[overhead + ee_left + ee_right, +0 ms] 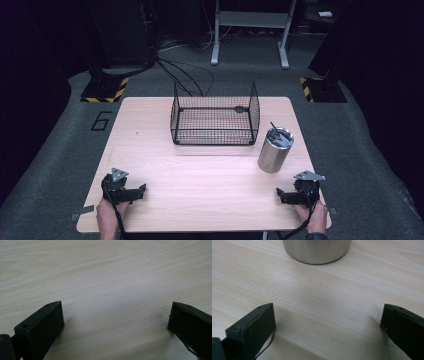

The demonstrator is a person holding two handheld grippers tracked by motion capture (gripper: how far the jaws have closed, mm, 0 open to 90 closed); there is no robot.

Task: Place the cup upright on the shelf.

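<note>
Steel, by the look of it: one brushed-metal cup (275,150), upright right of centre in the high view, just off the lower right corner of a single black wire basket (215,117) and apart from it. Carried one thin dark stick (278,131) leaning across its open mouth; too small to tell what kind. Judged rigid and smooth, probably slippery on the wall, light unless filled, and liable to tip if taken high. Best gripped across the middle of the wall, jaws squarely on opposite sides, or by the rim. Showed its lower wall again at the top centre of the right gripper view (317,251), ahead of the right gripper (327,317) and clear of it. Counted two grippers, one at each lower corner of the pale wooden table (200,200). Left gripper (115,317) spread wide over bare wood, nothing between the jaws; right gripper likewise spread wide and empty. Spotted one small dark item (241,108) at the far side of the basket, unidentifiable from here.
</note>
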